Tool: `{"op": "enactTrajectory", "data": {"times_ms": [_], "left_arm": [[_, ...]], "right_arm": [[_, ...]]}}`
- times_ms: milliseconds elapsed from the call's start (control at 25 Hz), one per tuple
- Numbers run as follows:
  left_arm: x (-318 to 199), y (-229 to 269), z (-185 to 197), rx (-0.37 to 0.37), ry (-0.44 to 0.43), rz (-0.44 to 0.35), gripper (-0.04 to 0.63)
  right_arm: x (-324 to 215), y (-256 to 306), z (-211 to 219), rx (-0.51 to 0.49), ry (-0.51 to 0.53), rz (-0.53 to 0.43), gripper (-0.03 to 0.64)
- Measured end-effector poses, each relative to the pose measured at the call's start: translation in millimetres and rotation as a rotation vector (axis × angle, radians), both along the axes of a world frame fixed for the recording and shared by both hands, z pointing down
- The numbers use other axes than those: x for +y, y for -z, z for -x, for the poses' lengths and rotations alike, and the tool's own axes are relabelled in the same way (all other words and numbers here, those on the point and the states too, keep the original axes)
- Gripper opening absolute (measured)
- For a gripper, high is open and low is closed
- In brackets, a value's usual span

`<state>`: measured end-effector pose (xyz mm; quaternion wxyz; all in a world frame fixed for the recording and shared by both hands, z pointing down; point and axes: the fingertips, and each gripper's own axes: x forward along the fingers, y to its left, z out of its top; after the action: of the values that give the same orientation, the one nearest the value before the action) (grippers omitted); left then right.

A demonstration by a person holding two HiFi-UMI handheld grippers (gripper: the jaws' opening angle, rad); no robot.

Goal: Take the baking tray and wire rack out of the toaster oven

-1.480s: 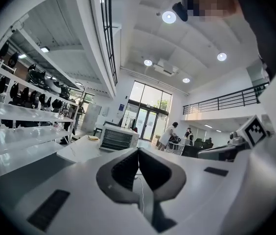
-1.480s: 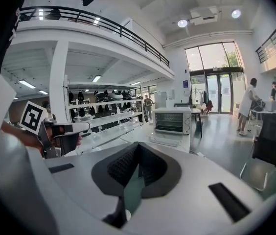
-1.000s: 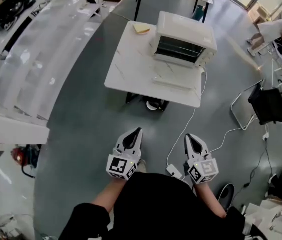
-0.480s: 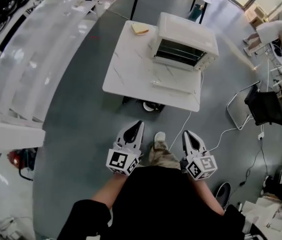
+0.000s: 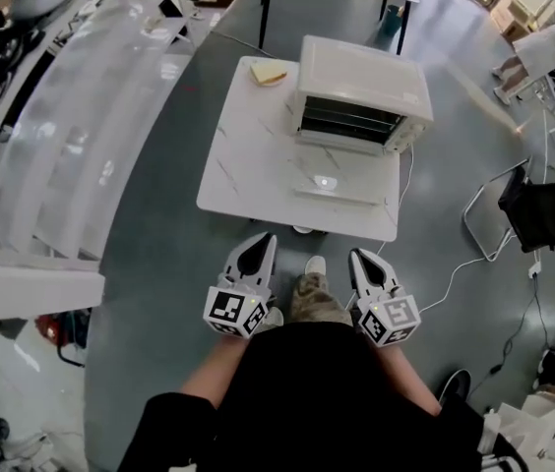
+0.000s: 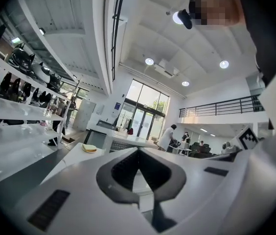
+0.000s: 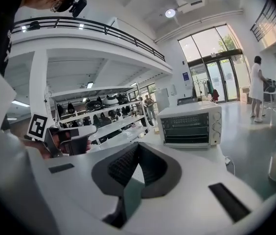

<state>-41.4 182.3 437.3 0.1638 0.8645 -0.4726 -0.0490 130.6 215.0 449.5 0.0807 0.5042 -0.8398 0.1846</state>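
A white toaster oven (image 5: 360,94) stands at the far right of a white table (image 5: 248,165), its door folded down flat onto the tabletop (image 5: 337,187). Dark rack lines show inside its opening; the tray I cannot make out. The right gripper view shows the oven (image 7: 191,123) ahead, still at a distance. My left gripper (image 5: 264,241) and right gripper (image 5: 358,257) are both shut and empty, held side by side just short of the table's near edge.
A yellow sponge-like piece (image 5: 269,72) lies at the table's far left corner. Long white shelves (image 5: 81,136) with dark items run along the left. A white cable (image 5: 460,264) trails across the grey floor at right. A person in white (image 5: 551,47) stands far right.
The table and oven have come closer to both grippers as the person walks toward them. Both grippers stay shut and empty.
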Motion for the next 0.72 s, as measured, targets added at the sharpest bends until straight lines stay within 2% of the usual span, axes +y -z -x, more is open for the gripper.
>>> {"op": "enactTrajectory", "data": {"times_ms": [160, 320, 520, 720], "left_arm": [[-59.3, 9.8, -8.4, -0.064, 0.060, 0.002, 0.020], [-111.3, 10.4, -35.7, -0.120, 0.029, -0.008, 0.020], [-150.9, -5.9, -79.4, -0.110, 0.032, 0.024, 0.020], [-187.6, -29.3, -111.0, -0.048, 0.025, 0.089, 0.020]], "right_arm": [[-44.7, -1.2, -31.1, -0.056, -0.027, 0.013, 0.023], [-89.5, -13.7, -61.8, -0.088, -0.038, 0.035, 0.023], [-137.1, -28.8, -104.8, -0.116, -0.060, 0.053, 0.023], [-177.4, -47.6, -127.6, -0.170, -0.076, 0.109, 0.023]]}}
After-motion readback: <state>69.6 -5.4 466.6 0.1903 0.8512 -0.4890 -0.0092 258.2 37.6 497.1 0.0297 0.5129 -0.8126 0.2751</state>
